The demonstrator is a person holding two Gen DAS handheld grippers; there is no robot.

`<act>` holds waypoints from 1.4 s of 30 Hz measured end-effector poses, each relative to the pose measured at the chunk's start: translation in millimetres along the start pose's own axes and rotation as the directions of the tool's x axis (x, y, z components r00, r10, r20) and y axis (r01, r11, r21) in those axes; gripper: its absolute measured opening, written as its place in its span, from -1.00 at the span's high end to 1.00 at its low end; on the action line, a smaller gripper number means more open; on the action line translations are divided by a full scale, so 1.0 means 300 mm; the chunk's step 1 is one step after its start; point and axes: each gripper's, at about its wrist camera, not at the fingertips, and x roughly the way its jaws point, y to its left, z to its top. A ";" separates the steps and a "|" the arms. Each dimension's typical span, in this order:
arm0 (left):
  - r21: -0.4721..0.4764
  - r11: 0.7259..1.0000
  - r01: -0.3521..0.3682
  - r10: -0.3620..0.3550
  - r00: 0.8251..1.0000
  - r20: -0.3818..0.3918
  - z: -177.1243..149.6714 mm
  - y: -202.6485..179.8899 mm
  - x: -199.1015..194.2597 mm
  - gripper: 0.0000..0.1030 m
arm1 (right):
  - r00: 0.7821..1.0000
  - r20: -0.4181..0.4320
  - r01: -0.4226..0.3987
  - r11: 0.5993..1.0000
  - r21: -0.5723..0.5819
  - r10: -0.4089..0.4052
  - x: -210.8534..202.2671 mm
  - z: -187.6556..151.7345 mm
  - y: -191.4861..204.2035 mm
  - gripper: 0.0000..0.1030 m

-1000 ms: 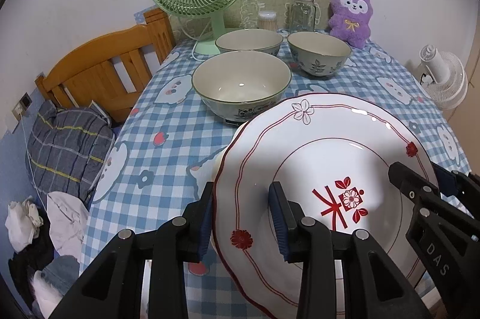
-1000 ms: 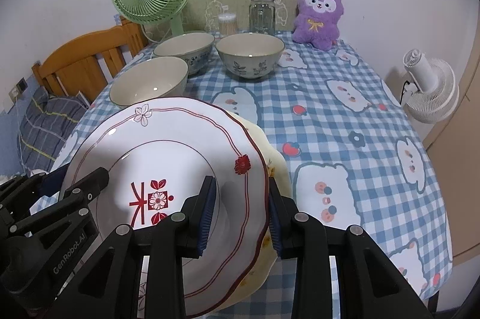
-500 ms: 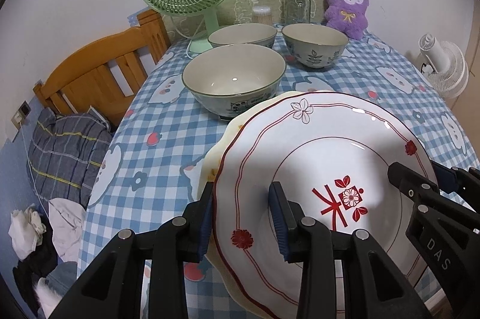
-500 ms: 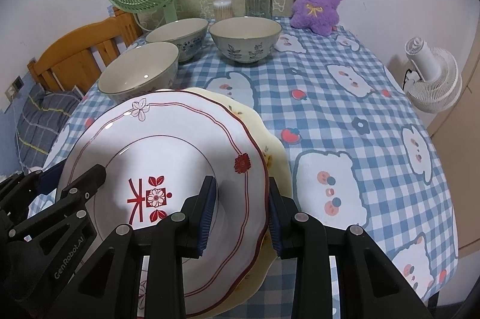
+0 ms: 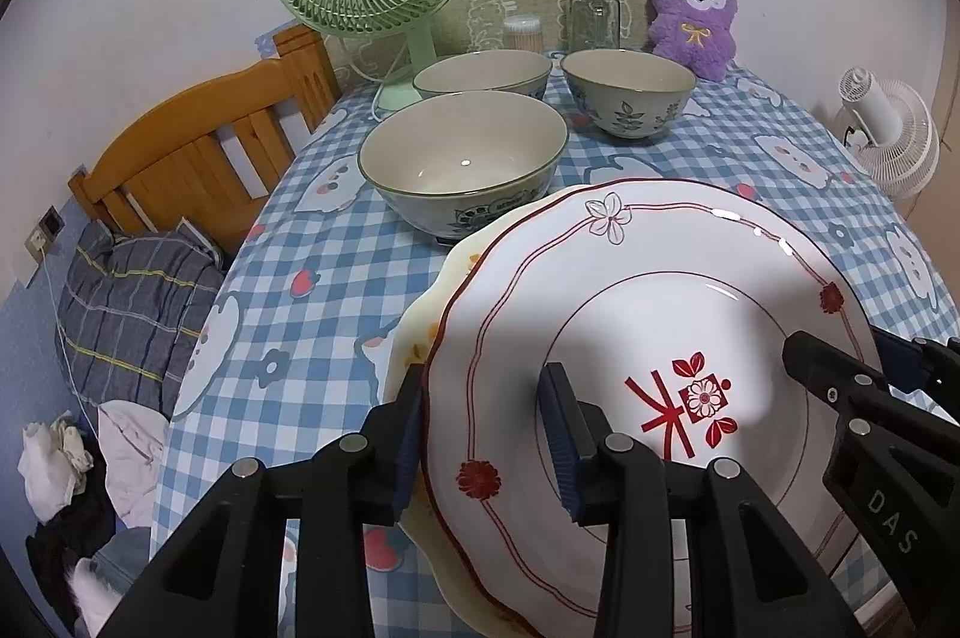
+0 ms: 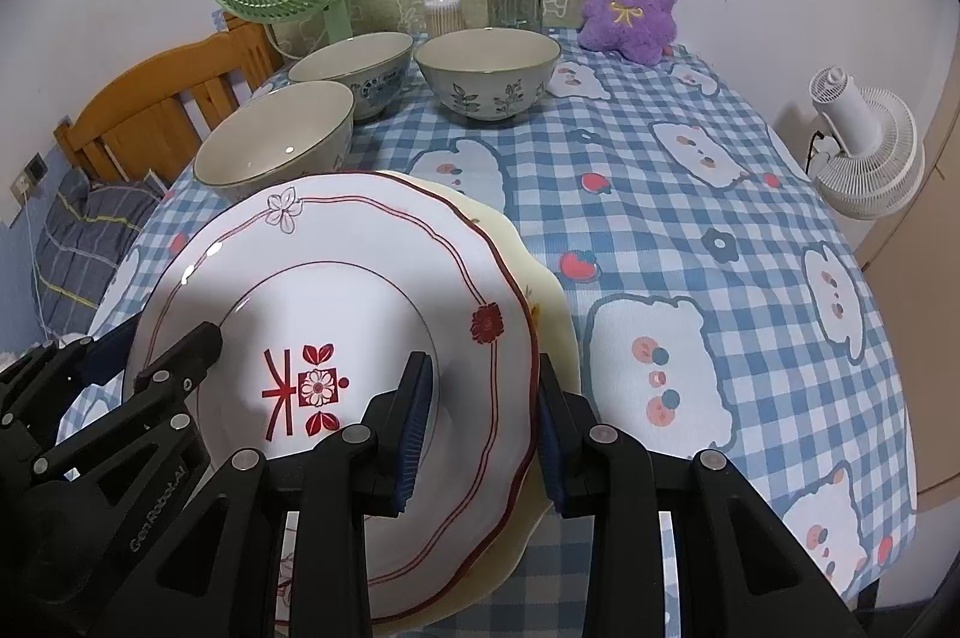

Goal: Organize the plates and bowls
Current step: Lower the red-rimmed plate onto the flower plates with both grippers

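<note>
Two plates fill the foreground of the left wrist view: a white plate [image 5: 648, 338] with red rim lines and a red character motif lies face up over a cream plate [image 5: 420, 332], whose edge shows only along the left and lower side. Being round, the white plate has no long axis; its motif reads upright here, and its small flower outline points toward the far bowls. The left tongs [image 5: 486, 434] are clenched on the plate's left rim, one pad below the rim and one on its inner face. The right tongs [image 5: 864, 368] enter from the right edge, on the opposite rim. Beyond the plates stand three bowls: a large bowl [image 5: 462, 158] just behind the rim, then a second bowl [image 5: 483, 74] and a leaf-patterned bowl [image 5: 627, 98]. Only this view shows the clothes heaped on the floor at left.

In the right wrist view the same white plate [image 6: 336, 314] appears with its motif mirrored leftward, and the cream plate [image 6: 540, 290] shows along the right side. The right tongs [image 6: 483, 416] straddle the right rim, gripping the white plate; whether the cream plate is also pinched cannot be told. The left tongs [image 6: 150, 356] hold the left rim. Only this view shows the bare right half of the checked counter [image 6: 720, 230].
</note>
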 end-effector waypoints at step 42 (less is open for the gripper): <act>0.040 0.998 0.051 -0.051 0.999 0.011 -0.023 -0.020 -0.033 -0.28 | 0.998 0.034 0.049 0.999 -0.017 -0.049 -0.054 -0.019 -0.010 0.15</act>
